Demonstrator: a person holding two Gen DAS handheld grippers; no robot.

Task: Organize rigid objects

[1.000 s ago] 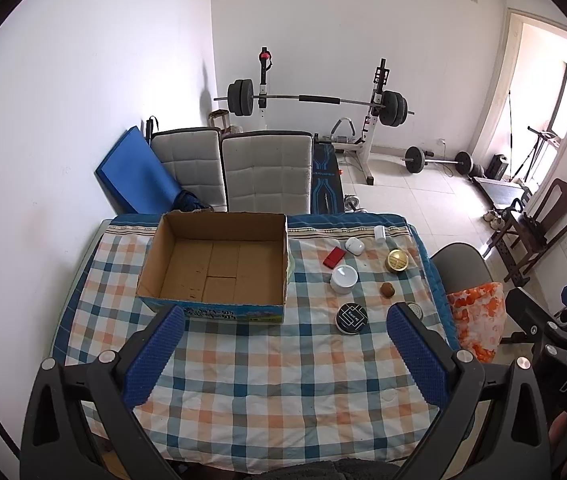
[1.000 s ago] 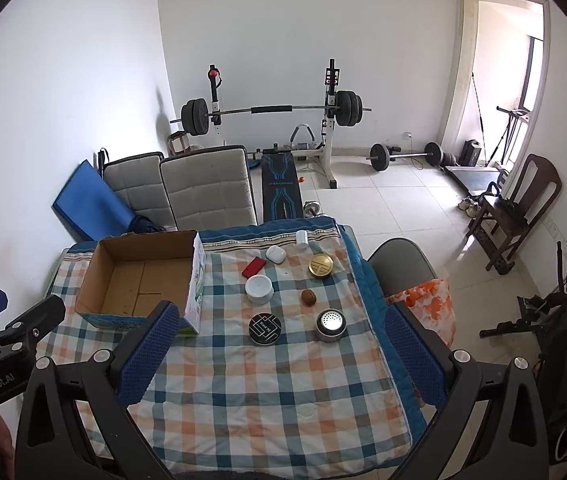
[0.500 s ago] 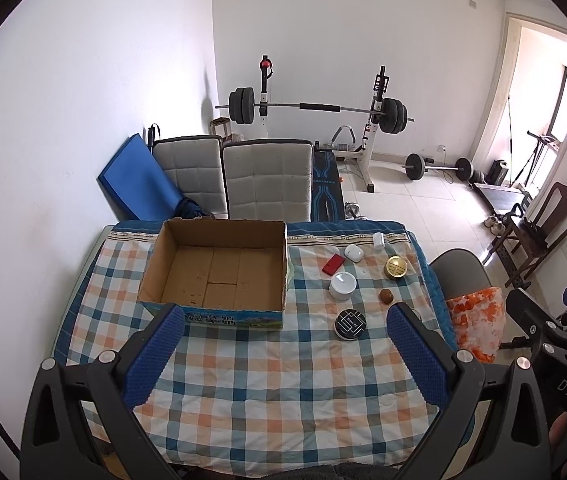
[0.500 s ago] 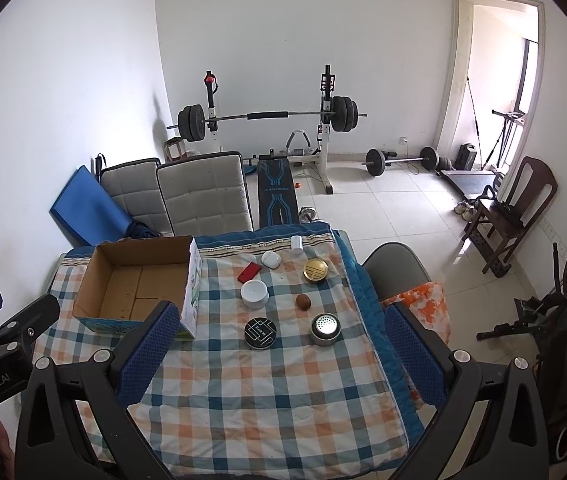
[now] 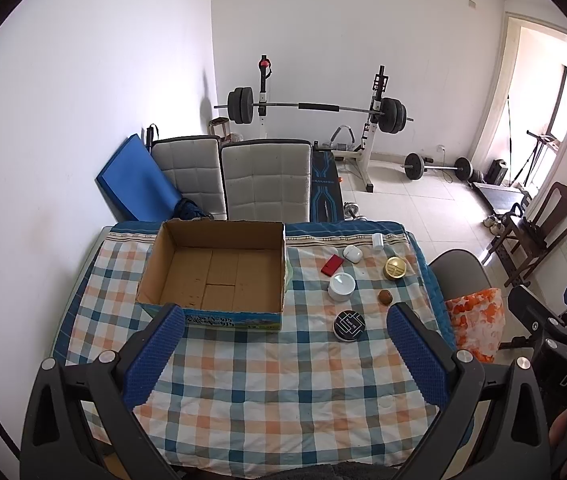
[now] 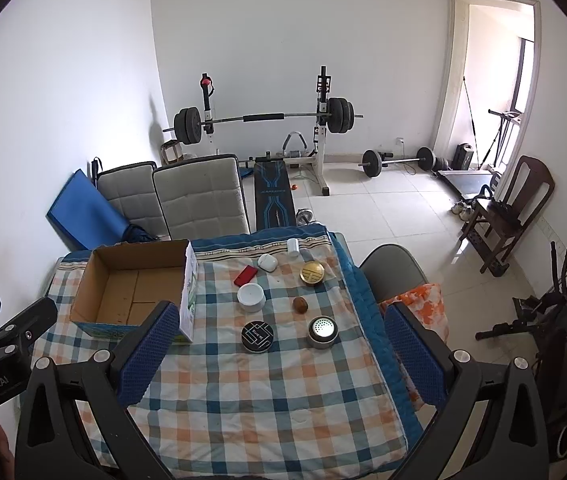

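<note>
Tablecloth [image 6: 267, 400]: box [image 6: 131, 288] beside tins [image 6: 257, 336].

Box [image 5: 219, 276] left on table [image 5: 267, 400]; small containers [image 6: 257, 336] right of it.

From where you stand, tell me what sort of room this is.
Probably a room in a home that doubles as a gym: a barbell on its bench rack, padded dining chairs and a table under a checked cloth.

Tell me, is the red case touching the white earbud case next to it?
Apart. The right wrist view shows a strip of checked cloth between the red case and the white earbud case.
</note>
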